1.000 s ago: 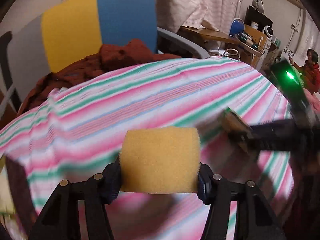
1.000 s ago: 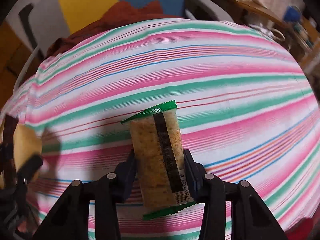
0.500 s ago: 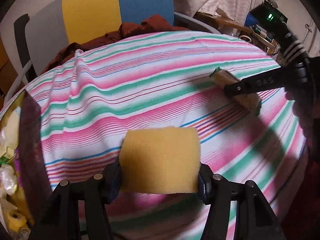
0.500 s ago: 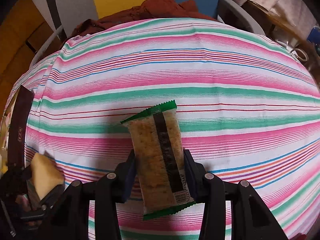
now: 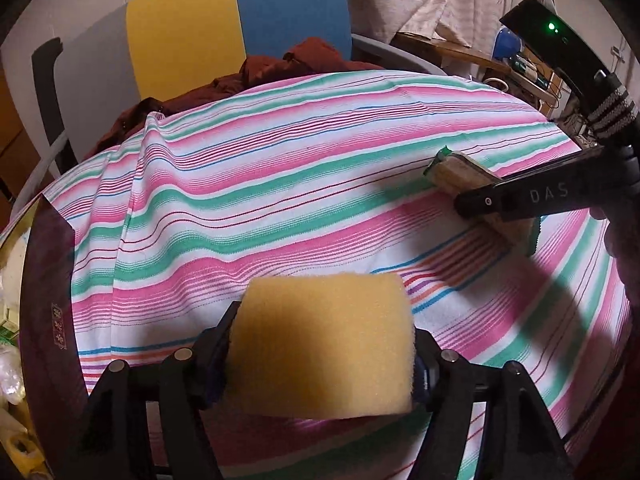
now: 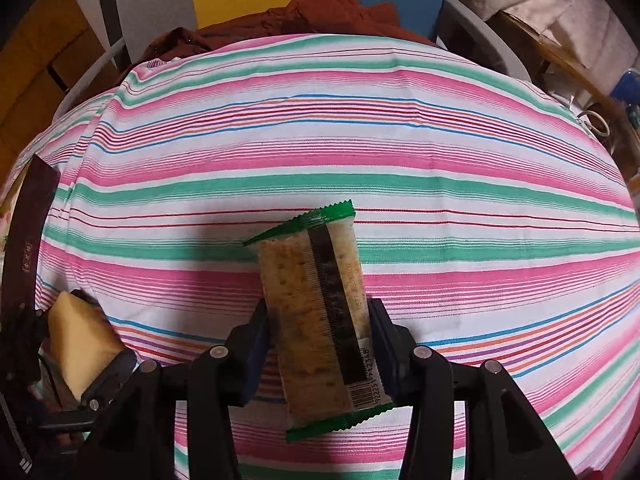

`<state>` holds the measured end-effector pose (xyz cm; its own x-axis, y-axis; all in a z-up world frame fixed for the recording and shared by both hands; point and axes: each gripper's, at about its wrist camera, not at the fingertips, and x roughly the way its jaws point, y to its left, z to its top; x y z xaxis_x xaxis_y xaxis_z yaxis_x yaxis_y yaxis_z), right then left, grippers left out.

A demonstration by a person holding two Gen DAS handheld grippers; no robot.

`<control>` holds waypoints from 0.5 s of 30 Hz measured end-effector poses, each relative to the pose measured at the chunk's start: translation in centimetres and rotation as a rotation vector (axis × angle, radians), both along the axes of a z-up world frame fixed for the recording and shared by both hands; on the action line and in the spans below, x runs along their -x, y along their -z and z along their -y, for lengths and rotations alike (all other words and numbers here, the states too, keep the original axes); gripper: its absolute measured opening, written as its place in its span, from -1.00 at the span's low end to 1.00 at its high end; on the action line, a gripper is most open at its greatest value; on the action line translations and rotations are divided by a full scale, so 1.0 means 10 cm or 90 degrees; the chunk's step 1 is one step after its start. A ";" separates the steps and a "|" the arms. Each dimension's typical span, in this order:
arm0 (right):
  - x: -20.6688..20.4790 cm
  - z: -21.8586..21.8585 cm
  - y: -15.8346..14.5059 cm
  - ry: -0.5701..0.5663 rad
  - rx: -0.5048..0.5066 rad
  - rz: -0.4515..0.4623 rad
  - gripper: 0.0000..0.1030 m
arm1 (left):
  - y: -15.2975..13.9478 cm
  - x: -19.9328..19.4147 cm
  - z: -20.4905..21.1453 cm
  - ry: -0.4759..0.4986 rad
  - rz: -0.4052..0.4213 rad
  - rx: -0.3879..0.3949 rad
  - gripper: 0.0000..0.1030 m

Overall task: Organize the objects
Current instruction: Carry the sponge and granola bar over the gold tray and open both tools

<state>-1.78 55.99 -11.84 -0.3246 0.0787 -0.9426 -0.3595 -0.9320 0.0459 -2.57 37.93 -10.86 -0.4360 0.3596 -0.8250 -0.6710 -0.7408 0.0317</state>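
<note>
While both grippers carry a load, neither item has been set down, so the task is judged to be at a mid-transfer stage.

Left gripper (image 5: 320,354): jaws clamped on the sponge (image 5: 320,344), a yellow foam block held by its two sides. It sits above the near edge of the table (image 5: 280,168), which is covered with a striped cloth. From the right wrist view the same sponge appears at the near left corner, above the cloth; contact with the cloth cannot be told.

Right gripper (image 6: 320,332): jaws clamped on the snack pack (image 6: 320,308), a clear wrapper with green serrated ends, a dark strip and a barcode. The pack points away from the camera and tilts slightly left. From the left wrist view it hangs over the right edge of the table, apparently clear of the cloth.

Status of the work surface:
- No loose item lies on the visible cloth.
- A dark box (image 5: 44,300) stands at the left edge of the table, and pale items show in it. Judgement: this is the likely collection point, but the views do not confirm it.
- A chair (image 5: 240,28) with a brown garment (image 5: 280,68) stands beyond the far edge.

Remaining work, as judged: deliver sponge and pack to their places and release each. How many items were sorted already cannot be told.
</note>
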 end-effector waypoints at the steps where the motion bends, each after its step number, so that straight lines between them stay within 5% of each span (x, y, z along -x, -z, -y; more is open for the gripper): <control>1: 0.00 0.00 0.00 -0.002 -0.003 0.000 -0.09 | 0.00 0.00 0.01 0.002 -0.003 -0.002 0.40; 15: -0.04 0.16 -0.04 -0.044 -0.007 -0.003 -0.09 | -0.20 -0.20 0.26 0.042 0.021 -0.023 0.16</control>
